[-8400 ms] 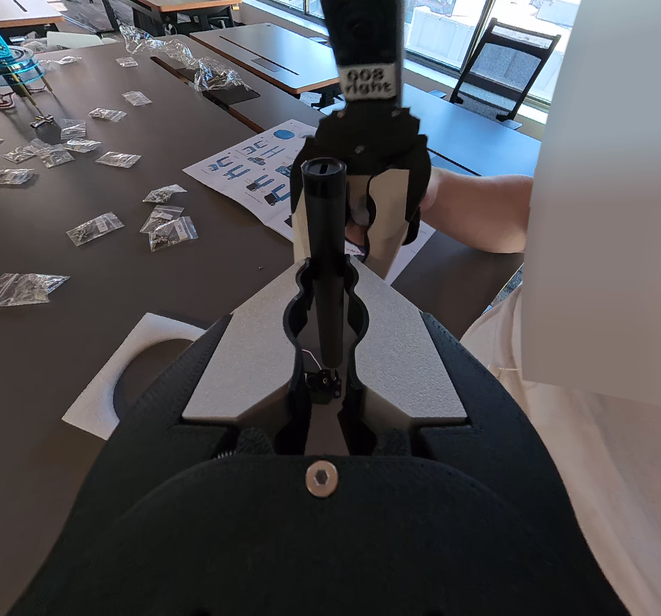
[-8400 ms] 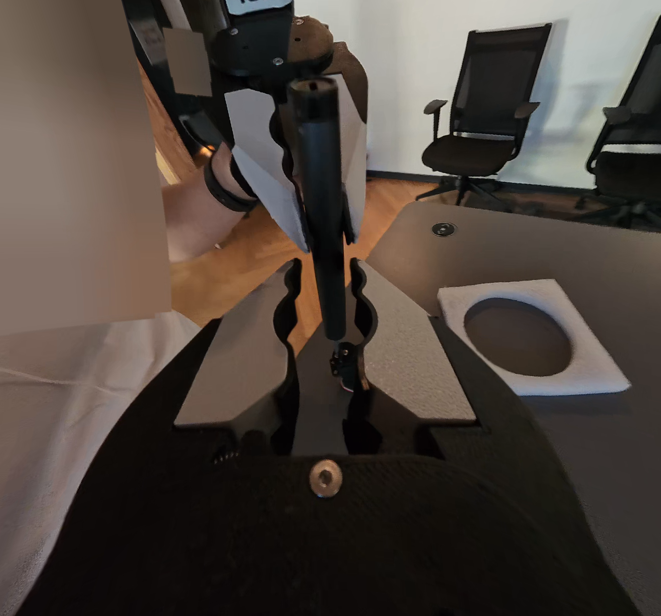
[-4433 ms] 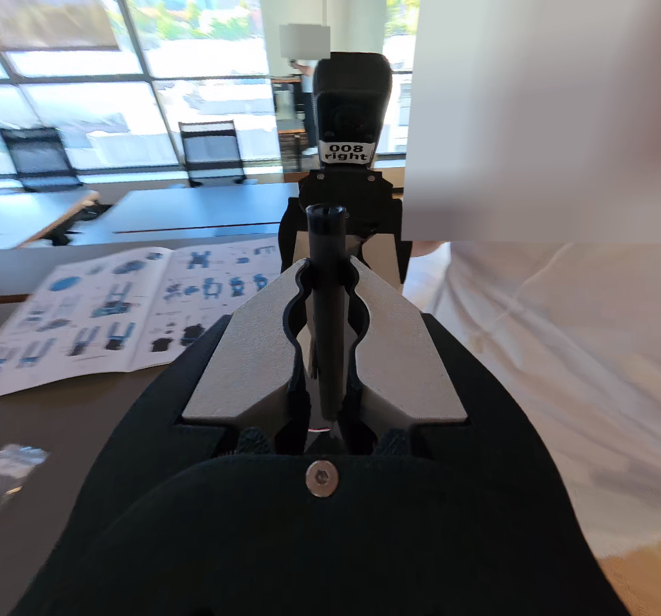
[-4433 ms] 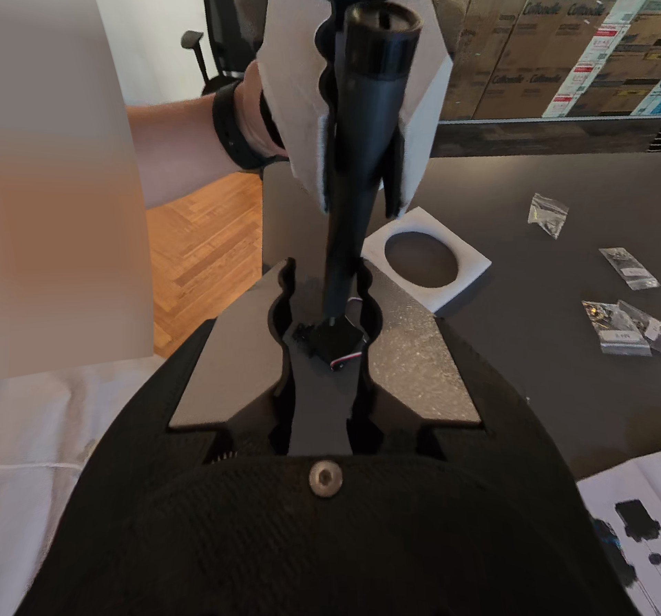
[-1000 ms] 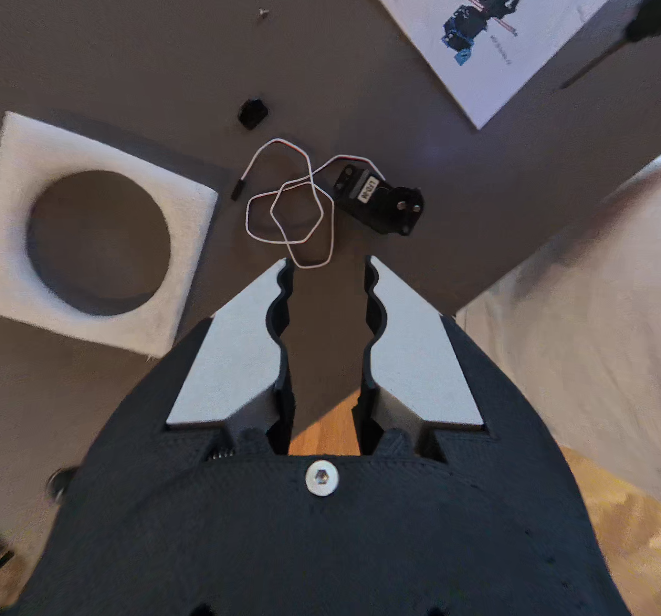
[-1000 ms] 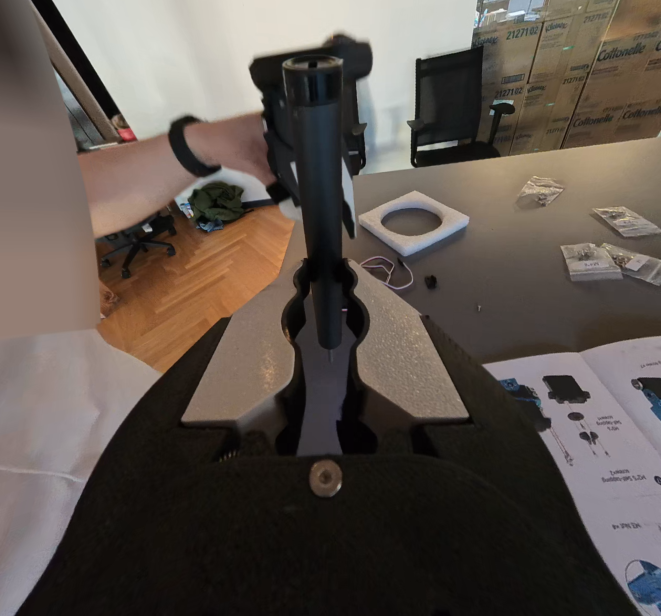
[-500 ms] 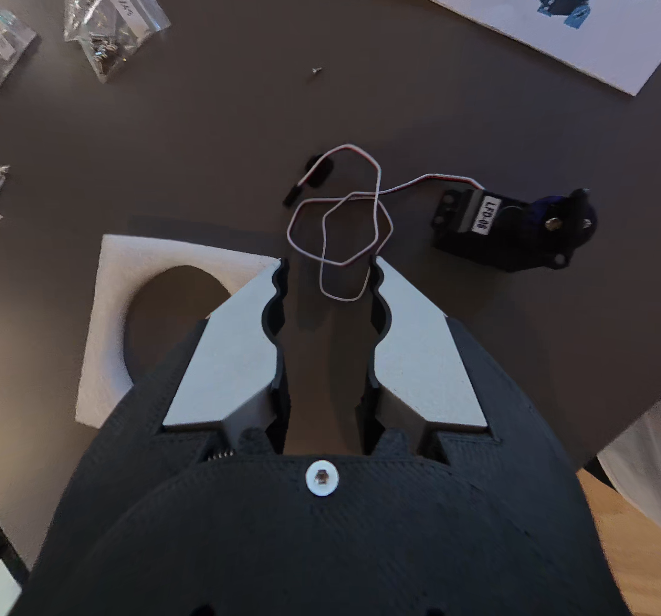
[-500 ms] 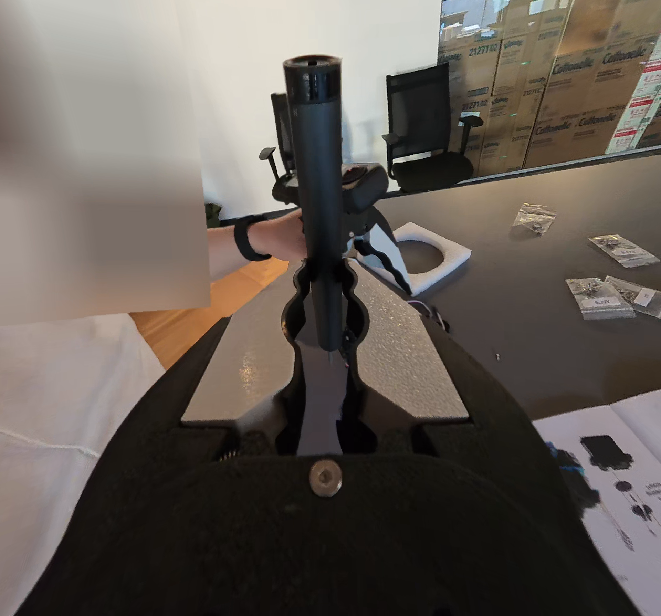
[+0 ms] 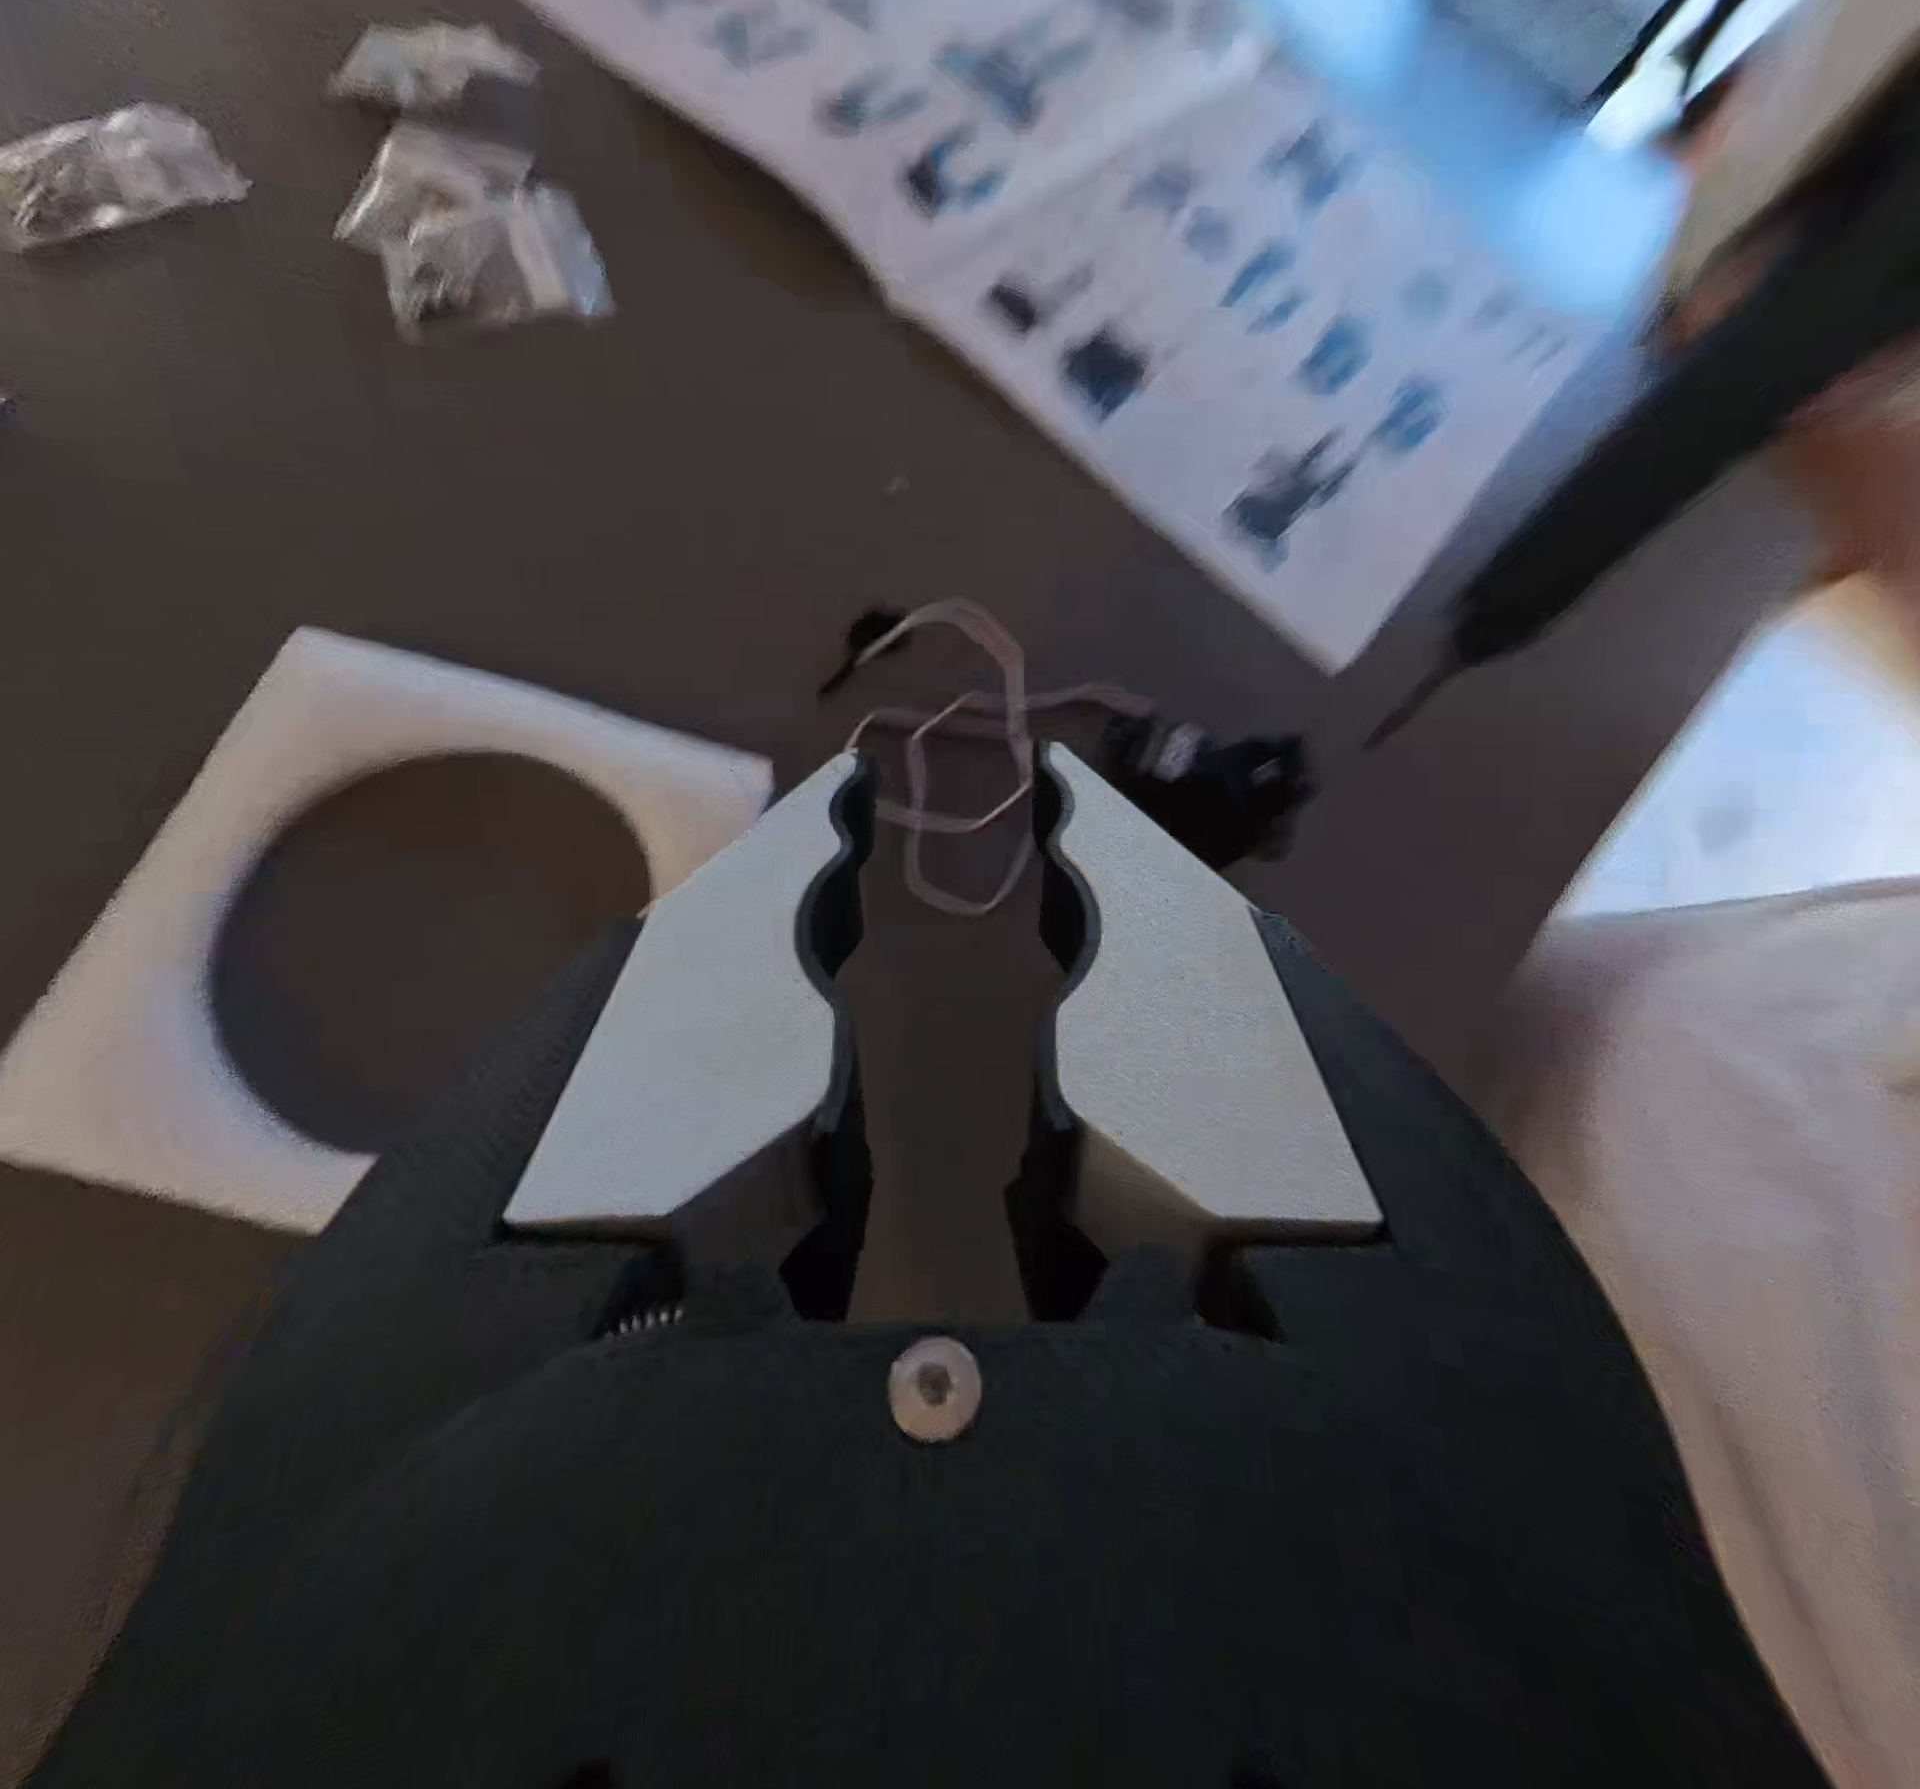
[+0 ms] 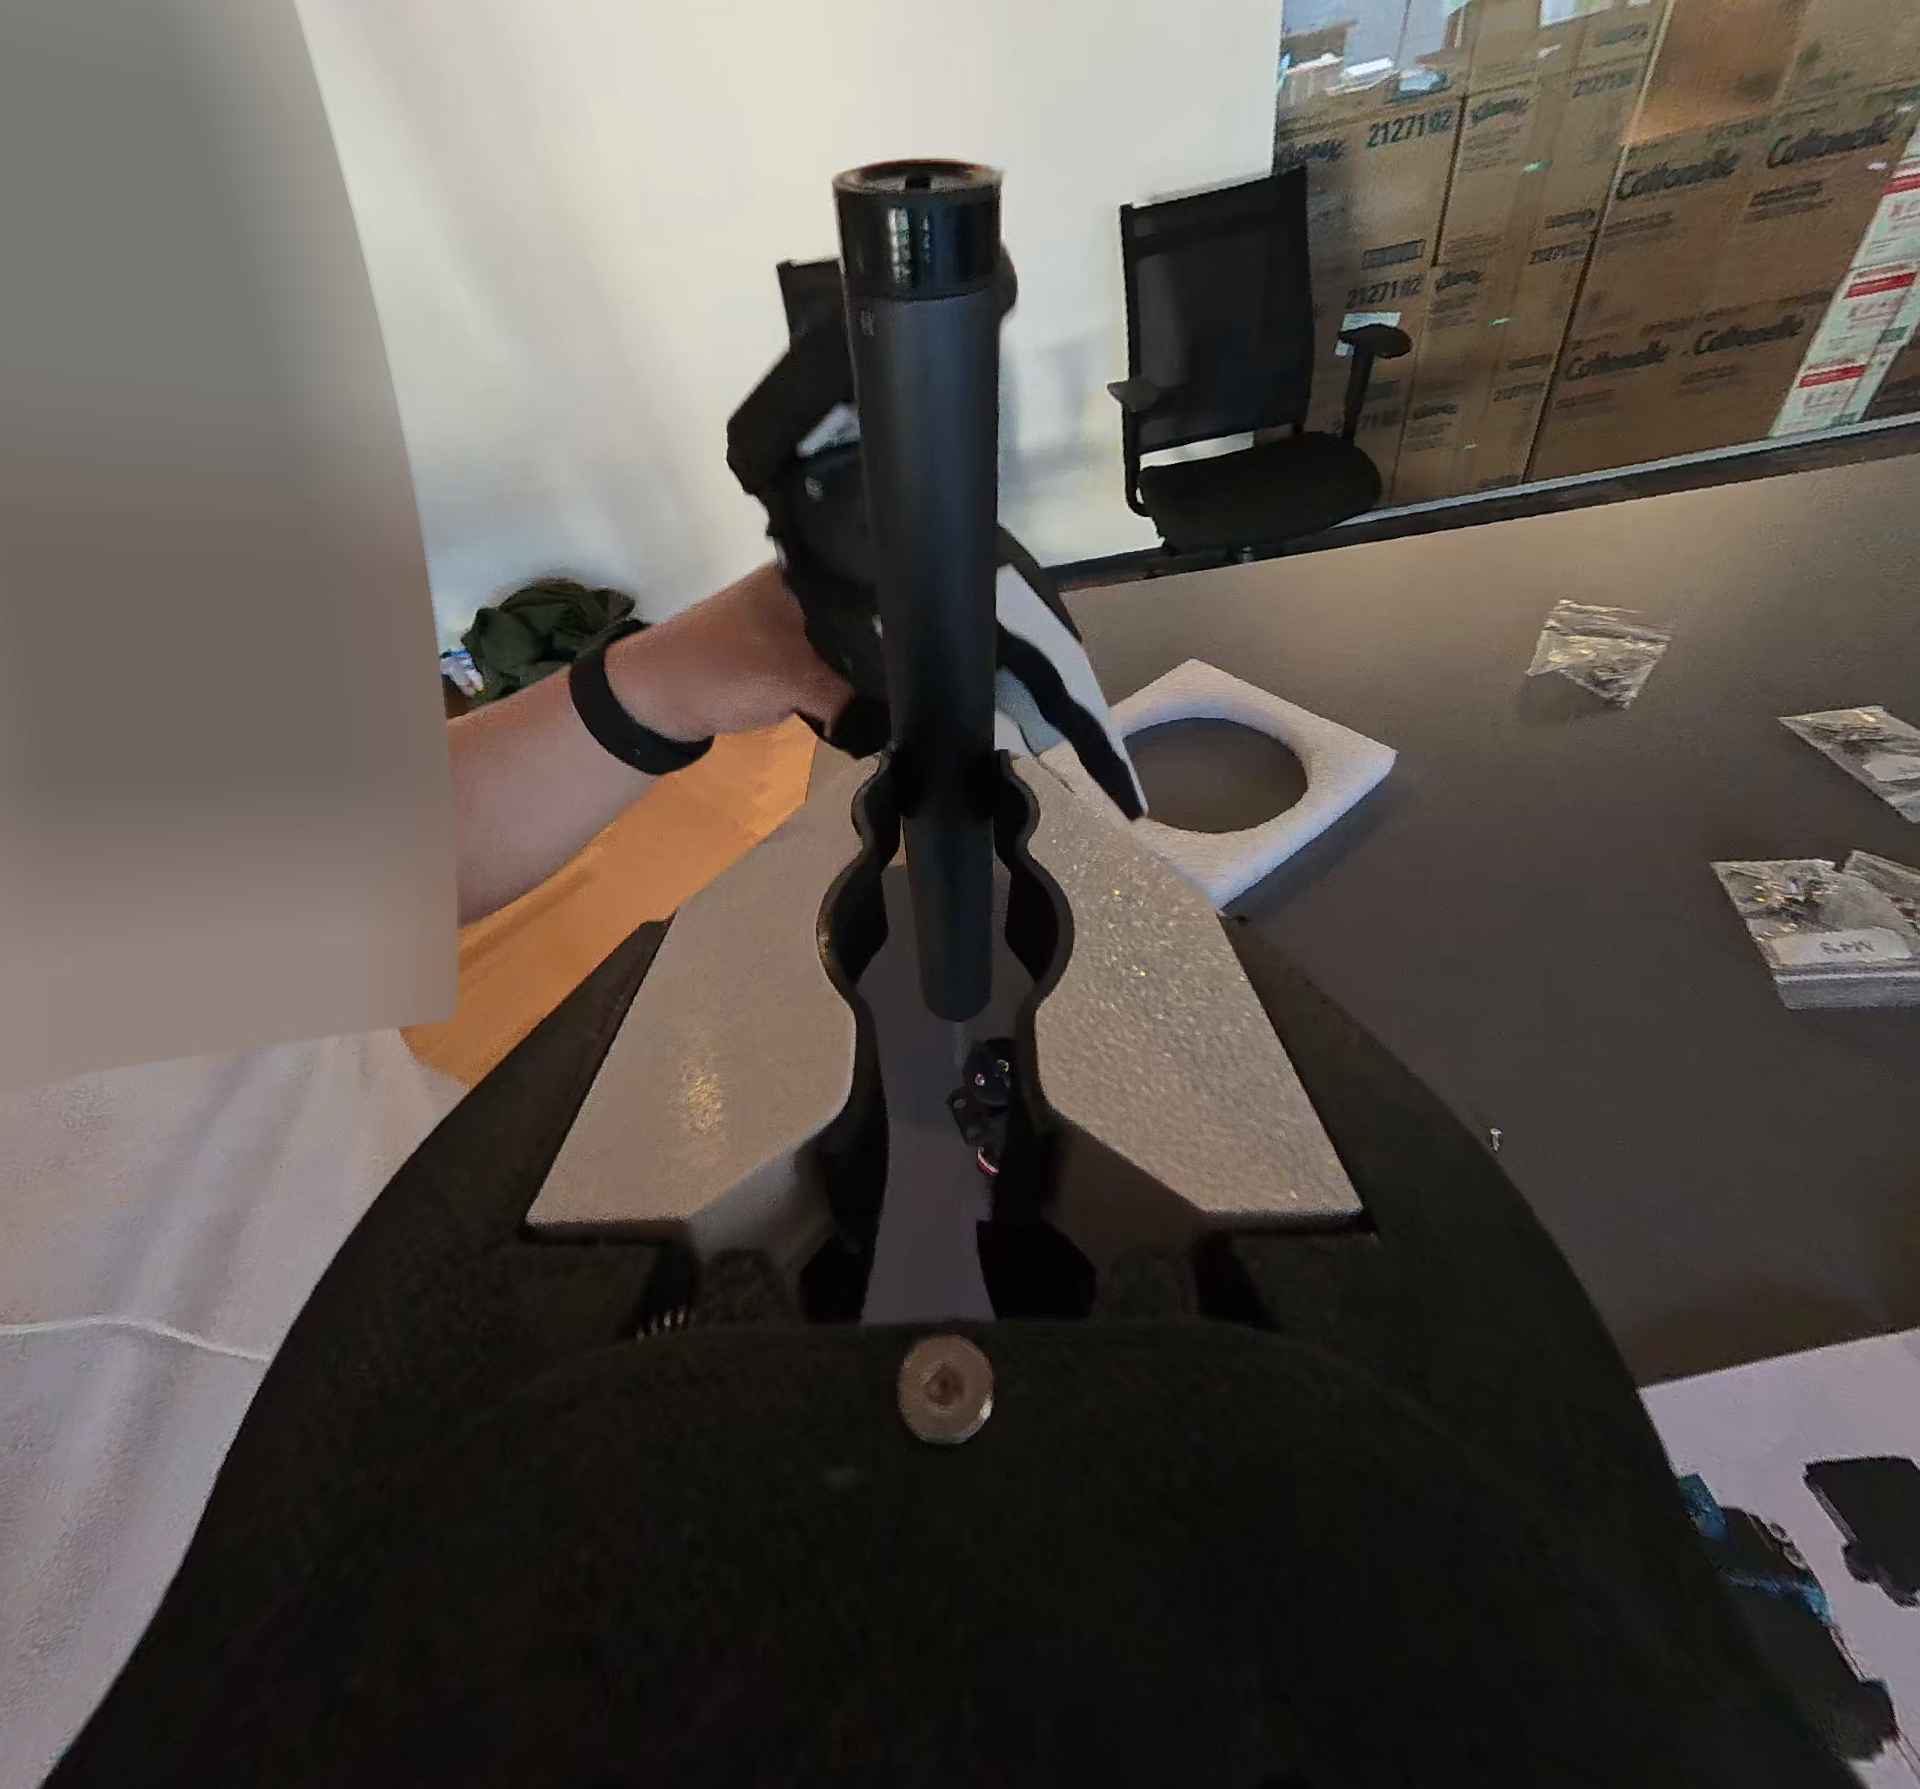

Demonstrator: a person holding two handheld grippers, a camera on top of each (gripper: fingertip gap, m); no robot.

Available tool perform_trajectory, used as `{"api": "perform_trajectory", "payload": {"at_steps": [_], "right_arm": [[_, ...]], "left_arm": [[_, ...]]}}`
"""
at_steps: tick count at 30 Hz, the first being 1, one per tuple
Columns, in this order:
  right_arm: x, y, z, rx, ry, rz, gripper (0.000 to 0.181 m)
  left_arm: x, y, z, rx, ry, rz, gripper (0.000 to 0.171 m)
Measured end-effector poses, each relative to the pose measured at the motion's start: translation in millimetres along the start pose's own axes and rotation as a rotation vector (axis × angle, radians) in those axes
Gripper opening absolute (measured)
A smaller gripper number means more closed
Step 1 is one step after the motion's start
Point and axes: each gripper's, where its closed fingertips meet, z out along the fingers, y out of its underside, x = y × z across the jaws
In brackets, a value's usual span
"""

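Screwdriver (image 10: 925, 596) pinched upright in right claw (image 10: 940, 783), tip above servo (image 9: 1210, 783); left claw (image 9: 945, 783) spread, empty, beside servo.

We see a white wall (image 10: 727, 129), an orange wood floor (image 10: 644, 866), a black office chair (image 10: 1236, 389) and stacked cardboard boxes (image 10: 1621, 212) beyond our dark table (image 10: 1558, 1064).

Your left hand-held gripper (image 9: 951, 783) and right hand-held gripper (image 10: 940, 778) match: a broad, rounded black body with a textured, printed look, one silver hex screw (image 9: 935, 1405) at its centre, and two pale grey wedge fingers (image 9: 717, 1022) with wavy black inner edges. You wear a white shirt (image 10: 135, 1272) and a black wristband (image 10: 623, 716).
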Motion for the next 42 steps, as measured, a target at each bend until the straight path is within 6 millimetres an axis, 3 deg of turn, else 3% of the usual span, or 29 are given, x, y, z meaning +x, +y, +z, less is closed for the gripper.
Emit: {"api": "perform_trajectory", "payload": {"at_steps": [2, 5, 8, 11, 15, 18, 24, 30, 36, 42], "right_arm": [[-0.8, 3.2, 3.6, -0.019, -0.024, -0.012, 0.015], [-0.6, 5.4, 6.8, -0.034, -0.050, -0.031, 0.015], [-1.7, 4.5, 7.6, -0.030, -0.074, -0.038, 0.016], [-4.4, 2.2, 7.3, -0.030, -0.094, -0.054, 0.016], [-5.8, 1.6, 4.6, -0.041, -0.105, -0.074, 0.016], [-2.6, 3.8, 3.0, -0.051, -0.105, -0.063, 0.016], [-9.6, -1.5, -5.0, 0.015, -0.208, -0.030, 0.022], [-2.1, 3.2, -9.8, -0.002, -0.216, -0.006, 0.027], [5.7, 9.5, -4.9, -0.028, -0.143, -0.017, 0.023], [2.4, 5.6, -6.4, 0.001, -0.189, 0.048, 0.016]], "left_arm": [[15.2, -30.8, -22.5, 0.181, 0.166, -0.099, 0.034], [46.3, -78.2, -55.1, 0.402, 0.390, -0.111, 0.048], [82.9, -101.7, -55.3, 0.410, 0.507, -0.038, 0.065], [106.3, -114.1, -43.9, 0.373, 0.541, 0.018, 0.057], [114.9, -119.9, -31.6, 0.304, 0.518, 0.071, 0.044], [124.3, -119.0, -30.8, 0.273, 0.546, 0.112, 0.019], [121.6, -123.4, -31.1, 0.310, 0.487, 0.119, 0.015], [112.1, -119.6, -28.2, 0.325, 0.386, 0.137, 0.015], [108.6, -120.7, -30.7, 0.351, 0.345, 0.129, 0.015], [110.6, -116.9, -31.1, 0.339, 0.327, 0.157, 0.015]]}}
